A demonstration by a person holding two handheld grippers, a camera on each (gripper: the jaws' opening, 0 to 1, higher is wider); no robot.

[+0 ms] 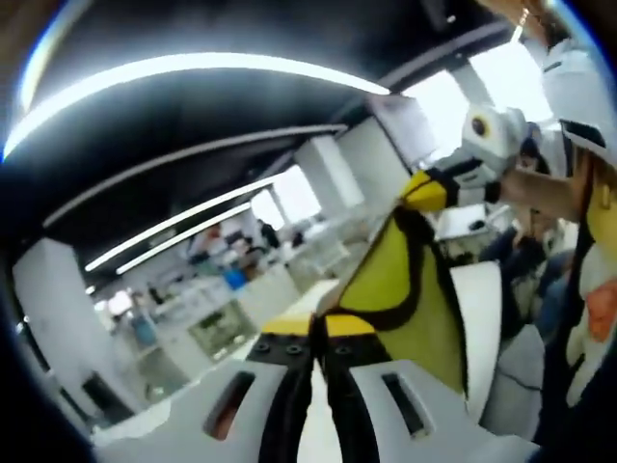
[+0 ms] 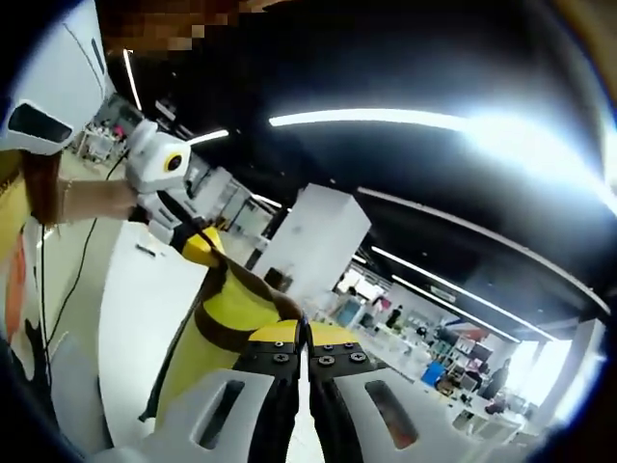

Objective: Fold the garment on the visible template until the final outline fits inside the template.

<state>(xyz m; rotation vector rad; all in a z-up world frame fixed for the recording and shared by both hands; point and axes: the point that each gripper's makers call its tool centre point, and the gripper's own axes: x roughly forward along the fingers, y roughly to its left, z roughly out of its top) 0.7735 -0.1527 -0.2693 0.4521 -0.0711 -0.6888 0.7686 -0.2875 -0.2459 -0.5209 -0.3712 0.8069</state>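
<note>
Between my two grippers hangs the garment [image 1: 400, 289], yellow with dark trim, lifted off the white table [image 2: 135, 309]. My left gripper [image 1: 318, 328] has its jaws closed on one edge; right gripper [image 2: 304, 338] likewise pinched on the other, probably cloth between. Office blurred behind.

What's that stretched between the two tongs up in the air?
A yellow garment with dark trim. In the left gripper view it spans from the left tongs up to the right tongs; the right gripper view shows the same.

Bright ceiling strips [image 2: 386, 118] glare; edges warp, blurred.
</note>
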